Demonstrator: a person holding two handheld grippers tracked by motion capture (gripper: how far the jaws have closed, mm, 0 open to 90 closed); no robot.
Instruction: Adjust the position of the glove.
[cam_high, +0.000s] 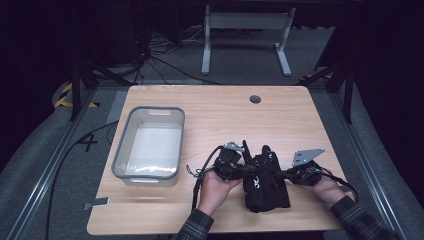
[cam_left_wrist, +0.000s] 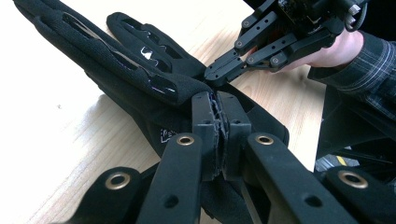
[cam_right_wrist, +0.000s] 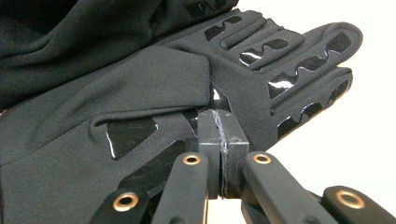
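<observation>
A pair of black gloves (cam_high: 265, 187) with glossy grip patches lies in a heap on the wooden table (cam_high: 220, 115), near its front edge. My left gripper (cam_high: 248, 172) comes at the heap from the left. In the left gripper view its jaws (cam_left_wrist: 217, 100) are shut, with a thin fold of glove (cam_left_wrist: 140, 79) pinched at the tips. My right gripper (cam_high: 280, 174) comes in from the right, and its shut tips (cam_left_wrist: 210, 74) meet the glove at almost the same spot. In the right gripper view the shut jaws (cam_right_wrist: 218, 114) press against the glove (cam_right_wrist: 140, 88) under a flap.
A clear plastic bin (cam_high: 120, 145) with a grey rim stands at the table's left. A round cable hole (cam_high: 255, 99) sits near the far edge. A small metal piece (cam_high: 97, 203) lies at the front left corner. Beyond the table stands a white desk frame (cam_high: 245, 30).
</observation>
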